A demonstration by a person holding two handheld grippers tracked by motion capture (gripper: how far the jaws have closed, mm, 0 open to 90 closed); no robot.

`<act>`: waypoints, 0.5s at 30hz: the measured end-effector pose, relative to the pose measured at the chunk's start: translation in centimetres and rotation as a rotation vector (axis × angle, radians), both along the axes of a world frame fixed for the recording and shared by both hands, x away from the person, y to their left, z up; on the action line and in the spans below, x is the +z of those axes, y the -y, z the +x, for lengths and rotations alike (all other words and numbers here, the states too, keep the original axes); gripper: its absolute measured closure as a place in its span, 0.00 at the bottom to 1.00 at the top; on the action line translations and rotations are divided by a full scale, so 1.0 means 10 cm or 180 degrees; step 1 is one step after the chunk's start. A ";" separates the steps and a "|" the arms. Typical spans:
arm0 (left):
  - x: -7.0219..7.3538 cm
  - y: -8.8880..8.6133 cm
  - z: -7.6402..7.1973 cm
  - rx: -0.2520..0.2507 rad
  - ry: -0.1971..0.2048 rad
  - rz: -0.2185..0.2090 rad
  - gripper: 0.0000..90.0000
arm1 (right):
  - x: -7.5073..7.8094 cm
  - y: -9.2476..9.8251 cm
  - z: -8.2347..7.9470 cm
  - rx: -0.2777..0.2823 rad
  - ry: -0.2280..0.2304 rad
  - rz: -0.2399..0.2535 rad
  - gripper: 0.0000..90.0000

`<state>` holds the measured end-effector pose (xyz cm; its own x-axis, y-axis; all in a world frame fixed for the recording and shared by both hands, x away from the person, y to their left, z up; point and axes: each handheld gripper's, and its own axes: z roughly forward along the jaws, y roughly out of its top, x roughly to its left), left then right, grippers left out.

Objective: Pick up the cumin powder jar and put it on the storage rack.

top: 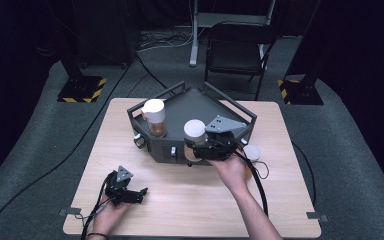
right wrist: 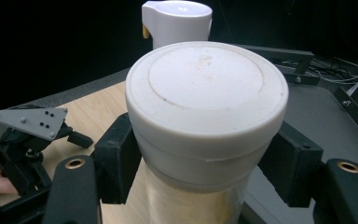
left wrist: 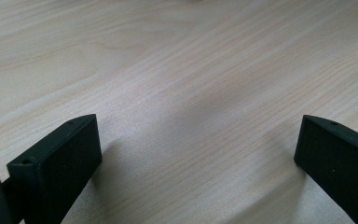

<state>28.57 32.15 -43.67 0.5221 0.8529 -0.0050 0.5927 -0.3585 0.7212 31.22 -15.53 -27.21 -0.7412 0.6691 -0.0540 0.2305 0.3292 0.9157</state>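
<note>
White-capped jar: a jar (right wrist: 205, 135) with a broad white lid and a pale, clear body sits between the pads of the right gripper (top: 198, 146), at the near edge of the dark tray (top: 190, 107).
Right gripper state: closed on the jar just under its lid, one pad (right wrist: 116, 158) on each side, pressing the wall; nothing else is in its grasp.
Step in hand: by my reading, carrying the gripped jar over the tray's near rim, either onto the tray or off it; the pictures don't settle which.
Second jar: a taller one (top: 154, 117) with a white cap stands on the tray, toward its left corner, apart from the held jar.
Loose lid: a small white round piece (top: 252, 152) lies on the wooden table (top: 280, 200) just right of the tray's near corner.
Next move calls for: a level carry that keeps the jar upright, clears the tray's rail, and stays off the taller jar.
Right hand pose: forearm reaches in from the near side toward the tray, gripper roughly level, grey plate on top.
Left gripper state: the left gripper (top: 142, 192) has its jaws wide apart with nothing between them, only bare wood in front.
Left hand pose: resting low on the table, well to the near left of the tray.
</note>
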 end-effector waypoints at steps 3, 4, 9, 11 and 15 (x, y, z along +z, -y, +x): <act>0.00 0.00 0.00 0.0000 0.0000 0.0000 0.00 | 0.03 -0.01 0.06 -0.0009 -0.0004 0.0010 0.38; 0.00 0.00 0.00 -0.0001 0.0000 0.0001 0.00 | 0.04 -0.02 0.07 -0.0016 0.0003 0.0016 0.38; 0.00 0.00 0.00 0.0000 0.0000 0.0000 0.00 | 0.09 -0.04 0.15 -0.0073 0.0023 0.0026 0.38; 0.00 0.00 0.00 -0.0001 -0.0001 0.0000 0.00 | 0.10 -0.05 0.18 -0.0093 0.0042 0.0033 0.38; 0.00 0.00 0.00 0.0000 0.0000 0.0000 0.00 | 0.10 -0.07 0.26 -0.0135 0.0023 0.0039 0.38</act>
